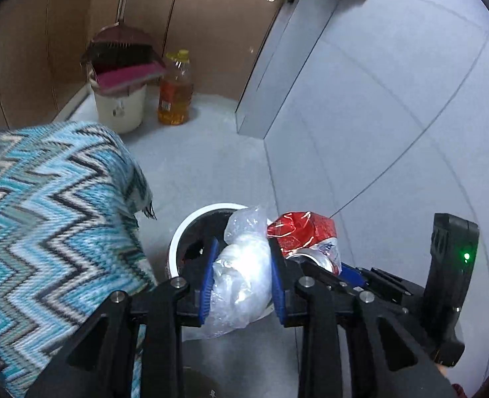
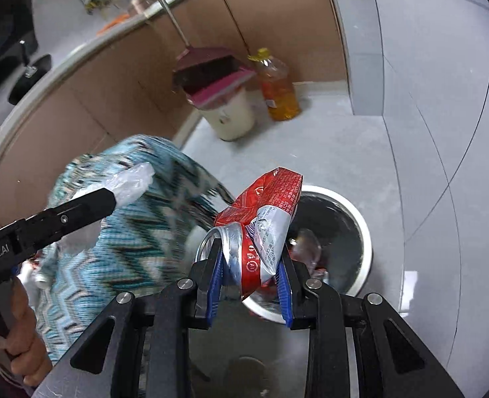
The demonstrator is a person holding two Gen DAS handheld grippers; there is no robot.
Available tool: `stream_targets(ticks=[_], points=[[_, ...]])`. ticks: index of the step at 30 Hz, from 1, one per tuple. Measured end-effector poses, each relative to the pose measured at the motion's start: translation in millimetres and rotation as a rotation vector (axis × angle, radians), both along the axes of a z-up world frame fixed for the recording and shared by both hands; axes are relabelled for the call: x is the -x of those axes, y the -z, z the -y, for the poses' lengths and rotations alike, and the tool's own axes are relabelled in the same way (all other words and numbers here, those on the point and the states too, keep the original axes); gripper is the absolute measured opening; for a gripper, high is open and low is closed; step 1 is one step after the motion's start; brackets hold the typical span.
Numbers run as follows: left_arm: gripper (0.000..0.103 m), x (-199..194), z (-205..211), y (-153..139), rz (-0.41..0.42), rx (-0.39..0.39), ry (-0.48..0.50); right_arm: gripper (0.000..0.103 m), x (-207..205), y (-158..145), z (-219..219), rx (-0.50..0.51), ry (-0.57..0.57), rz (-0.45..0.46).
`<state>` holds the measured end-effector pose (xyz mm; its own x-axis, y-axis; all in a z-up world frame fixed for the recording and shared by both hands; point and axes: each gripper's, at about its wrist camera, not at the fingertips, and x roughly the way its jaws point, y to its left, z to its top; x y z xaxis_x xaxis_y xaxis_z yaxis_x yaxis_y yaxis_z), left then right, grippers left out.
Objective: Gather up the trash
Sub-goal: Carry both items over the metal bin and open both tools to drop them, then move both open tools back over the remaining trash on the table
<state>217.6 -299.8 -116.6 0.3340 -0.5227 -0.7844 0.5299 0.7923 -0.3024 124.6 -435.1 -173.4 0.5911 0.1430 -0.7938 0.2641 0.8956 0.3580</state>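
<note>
My left gripper (image 1: 242, 248) is shut on a crumpled clear plastic bag (image 1: 241, 275) and holds it over the round white-rimmed trash bin (image 1: 191, 222) on the floor. My right gripper (image 2: 249, 255) is shut on a crushed red and silver can (image 2: 241, 258) together with a red snack wrapper (image 2: 267, 195), also above the bin (image 2: 360, 229). The can and wrapper show beside the left gripper in the left wrist view (image 1: 305, 232). The left gripper with the bag shows at the left of the right wrist view (image 2: 131, 182).
A blue zigzag-patterned cloth (image 1: 55, 219) hangs close on the left of the bin. A cream bucket with a maroon dustpan (image 1: 121, 76) and a bottle of amber oil (image 1: 175, 93) stand by the brown cabinets. A grey wall (image 1: 377, 116) rises on the right.
</note>
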Motion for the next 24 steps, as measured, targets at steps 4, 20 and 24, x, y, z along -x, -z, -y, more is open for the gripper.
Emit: stream_targets(ticks=[4, 20, 24], points=[[0.031, -11.5, 15.1, 16.5, -0.024, -0.025, -0.026, 0.031, -11.0, 18.1, 4.8, -0.012, 0.0, -0.02], [0.045, 15.6, 6.7, -21.8, 0.029, 0.029, -0.024, 0.038, 15.9, -19.3, 18.7, -0.017, 0.077, 0.064], [0.045, 34.1, -15.8, -52.6, 0.079, 0.053, -0.034, 0.038, 30.5, -47.9, 12.4, -0.021, 0.078, 0.128]])
